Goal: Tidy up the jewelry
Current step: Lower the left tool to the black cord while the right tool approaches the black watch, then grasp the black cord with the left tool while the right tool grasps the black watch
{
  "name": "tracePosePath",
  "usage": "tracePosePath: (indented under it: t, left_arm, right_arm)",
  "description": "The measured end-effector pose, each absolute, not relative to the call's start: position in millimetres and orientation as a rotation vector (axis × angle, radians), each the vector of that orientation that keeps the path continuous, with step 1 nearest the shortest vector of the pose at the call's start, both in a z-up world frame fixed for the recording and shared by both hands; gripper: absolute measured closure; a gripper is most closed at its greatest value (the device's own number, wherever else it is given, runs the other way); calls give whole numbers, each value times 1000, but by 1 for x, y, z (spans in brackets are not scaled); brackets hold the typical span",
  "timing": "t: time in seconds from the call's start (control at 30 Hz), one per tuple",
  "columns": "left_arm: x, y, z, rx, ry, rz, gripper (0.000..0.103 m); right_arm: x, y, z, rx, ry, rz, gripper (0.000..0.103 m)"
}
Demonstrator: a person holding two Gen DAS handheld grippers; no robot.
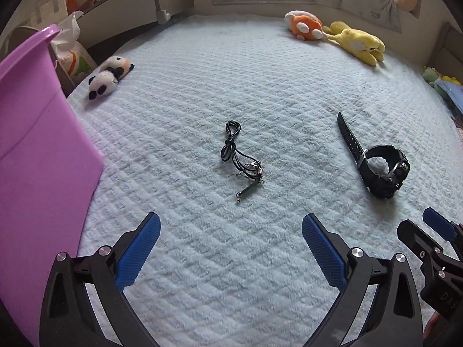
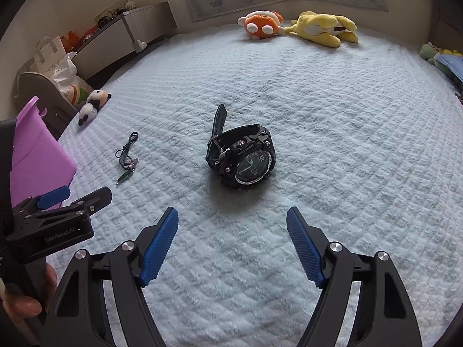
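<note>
Open right tool (image 2: pixel 232 217) faces watch (image 2: pixel 241 157), strap (image 2: pixel 219 118) pointing away.

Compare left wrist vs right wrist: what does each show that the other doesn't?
Left wrist only: the watch from behind, dial hidden, strap lying flat toward the far side; the necklace dead ahead of the open left gripper; a broad face of the purple bin.

Right wrist only: the watch dial facing the camera, centred ahead of the open right gripper; fingers of the hand on the left gripper's handle.

Both: blue blanket, panda plush, orange plush, yellow plush.
</note>
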State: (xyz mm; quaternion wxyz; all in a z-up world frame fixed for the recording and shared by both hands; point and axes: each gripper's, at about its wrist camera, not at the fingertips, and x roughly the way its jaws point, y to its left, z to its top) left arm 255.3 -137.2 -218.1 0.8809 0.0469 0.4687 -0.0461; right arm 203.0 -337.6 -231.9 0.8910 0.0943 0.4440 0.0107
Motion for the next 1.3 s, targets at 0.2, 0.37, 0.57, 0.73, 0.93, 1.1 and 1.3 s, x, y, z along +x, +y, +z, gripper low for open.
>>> tracePosePath:
  t: [0.2,0.37,0.57,0.73,0.93,1.1,1.3]
  left_arm:
    - [282,-139,-239,64,985,-103,7]
    - [293,-145,-249,74,981,-117,7]
    - [304,-151,-255,80,981,-126,7]
    - [311,-152,-260,66,973,-120,6]
    - [319,-153,-261,62,946,-114,6]
    - [331,-155,-264,51,940,-116,6]
    - [332,-157,-264,57,941,-124,9]
  right_arm:
    - [225,-338,-244,171,912,-24,29]
    - [236,-340,-250,126,915,-40,29]
    - [251,-340,-260,112,933,-33,29]
    - [263,-339,-262,107,914,-32,27]
    - [275,-339,-264,97,906,-35,27]
    - [281,-340,-266,105,910,-36,27]
    - [286,-337,-270,80,921,-46,27]
